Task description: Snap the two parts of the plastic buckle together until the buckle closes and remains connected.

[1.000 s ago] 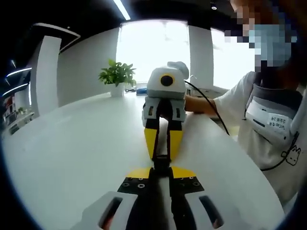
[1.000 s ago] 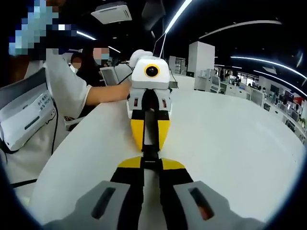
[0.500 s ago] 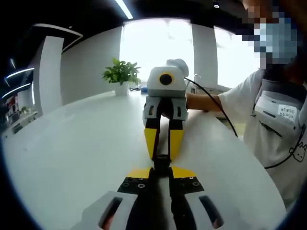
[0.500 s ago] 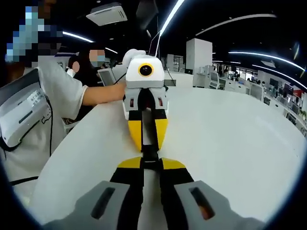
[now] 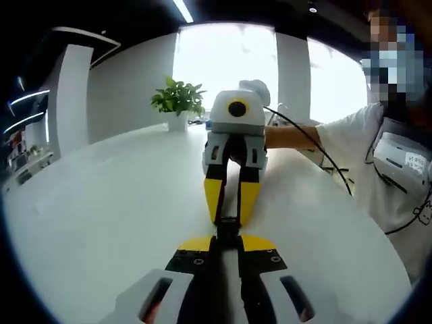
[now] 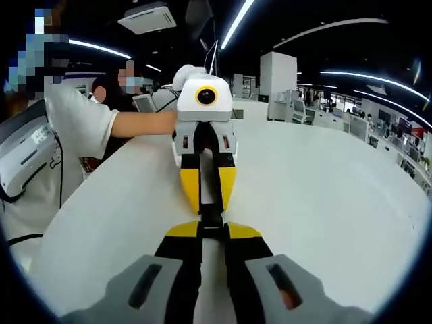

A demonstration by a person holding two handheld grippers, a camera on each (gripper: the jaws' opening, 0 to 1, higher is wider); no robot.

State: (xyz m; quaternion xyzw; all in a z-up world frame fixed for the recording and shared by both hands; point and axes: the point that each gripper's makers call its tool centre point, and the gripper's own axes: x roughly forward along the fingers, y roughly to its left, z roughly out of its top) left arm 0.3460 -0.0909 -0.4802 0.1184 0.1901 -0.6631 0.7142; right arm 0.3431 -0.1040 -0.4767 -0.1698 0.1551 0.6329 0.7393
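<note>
Here the left gripper [image 5: 228, 237] and right gripper [image 6: 210, 228] meet tip to tip above the white table [image 5: 101, 202], each pinching its half of the black buckle [image 5: 227, 226].

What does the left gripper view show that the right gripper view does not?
The left gripper view has a potted plant before bright windows. The right gripper view has a second seated person, a ceiling unit and distant desks. Both share the white table, the opposite claw facing the camera, and the black buckle clamped between the two claws.
</note>
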